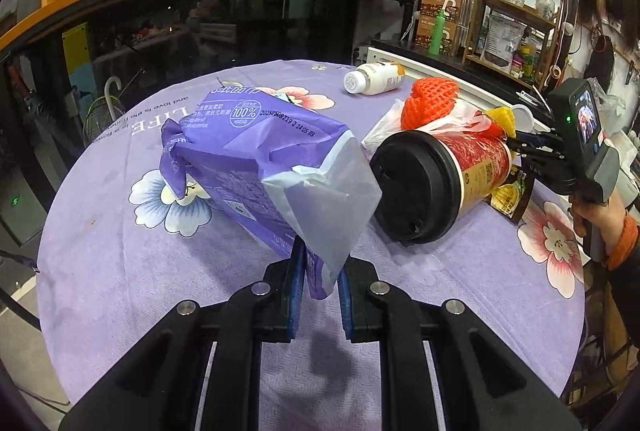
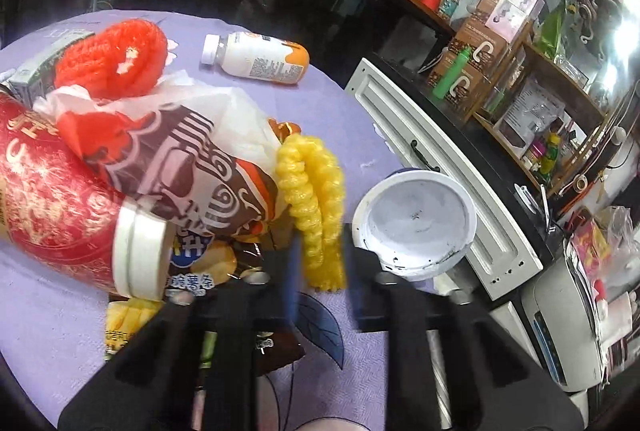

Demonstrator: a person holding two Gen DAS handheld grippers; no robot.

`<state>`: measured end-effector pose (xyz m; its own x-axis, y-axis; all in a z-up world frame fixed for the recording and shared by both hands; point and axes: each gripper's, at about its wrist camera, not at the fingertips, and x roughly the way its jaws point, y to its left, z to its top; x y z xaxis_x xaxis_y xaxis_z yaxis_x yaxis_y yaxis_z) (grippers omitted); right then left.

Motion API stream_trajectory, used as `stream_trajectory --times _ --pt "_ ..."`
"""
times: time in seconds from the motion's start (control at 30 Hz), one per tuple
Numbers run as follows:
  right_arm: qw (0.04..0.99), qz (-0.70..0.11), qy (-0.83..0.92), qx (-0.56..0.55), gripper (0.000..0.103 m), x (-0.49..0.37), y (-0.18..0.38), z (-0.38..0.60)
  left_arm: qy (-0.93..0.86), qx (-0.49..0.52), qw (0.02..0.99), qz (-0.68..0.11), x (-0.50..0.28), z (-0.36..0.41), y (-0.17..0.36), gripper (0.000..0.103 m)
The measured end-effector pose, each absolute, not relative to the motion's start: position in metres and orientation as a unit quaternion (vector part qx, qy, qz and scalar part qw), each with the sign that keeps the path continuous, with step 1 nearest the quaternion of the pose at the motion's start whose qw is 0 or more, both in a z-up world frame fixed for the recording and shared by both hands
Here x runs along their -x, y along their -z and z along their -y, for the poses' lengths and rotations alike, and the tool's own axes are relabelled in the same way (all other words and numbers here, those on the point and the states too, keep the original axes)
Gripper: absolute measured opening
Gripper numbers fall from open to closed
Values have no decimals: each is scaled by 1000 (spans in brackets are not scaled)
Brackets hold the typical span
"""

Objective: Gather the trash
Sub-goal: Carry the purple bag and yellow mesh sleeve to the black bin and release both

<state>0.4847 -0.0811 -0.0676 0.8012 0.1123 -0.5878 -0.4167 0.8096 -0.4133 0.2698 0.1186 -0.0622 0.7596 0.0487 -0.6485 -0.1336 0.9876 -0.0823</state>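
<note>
On the round worktop (image 1: 120, 271) we see one purple tissue pack (image 1: 256, 155), its long axis running from the near edge toward the far left; the left claw (image 1: 318, 267) is pinched on its near flap. One red cup (image 1: 440, 183) lies on its side, black lid toward us. The right claw (image 2: 320, 263), motion-blurred, is nearly closed around one yellow foam net (image 2: 316, 199). One white bottle (image 1: 374, 78) lies at the far edge. A snack wrapper (image 2: 200, 271) is mostly hidden.
</note>
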Motion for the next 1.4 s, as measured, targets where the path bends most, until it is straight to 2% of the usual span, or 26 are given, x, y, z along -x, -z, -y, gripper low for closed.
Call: stream_trajectory --times 0.2,0.33,0.7,0.93,1.23,1.27,1.33,1.37,1.4 --pt "921 -251 -164 247 15 -460 43 88 -45 51 942 -329 -263 -112 55 16" --pt "929 -261 -188 182 15 -434 22 110 -41 48 947 -315 -252 -105 45 16" --pt "940 -250 -210 102 15 -322 2 183 39 24 963 -264 -206 -41 6 15" --pt "946 -279 -154 65 15 -282 21 255 158 -6 957 -243 -196 45 -12 15" --pt "933 -356 -46 27 16 -269 92 338 281 -20 919 -275 -228 166 11 15" --pt "930 -364 -39 23 18 -269 101 344 286 -21 916 -279 -230 178 16 15" --pt "925 -379 -15 7 36 -272 123 359 299 -20 907 -295 -236 197 27 15" --pt "924 -382 -3 0 64 -273 131 366 302 -20 904 -301 -237 203 31 15" --pt "924 -382 16 -15 85 -273 141 375 304 -21 902 -307 -238 210 35 15"
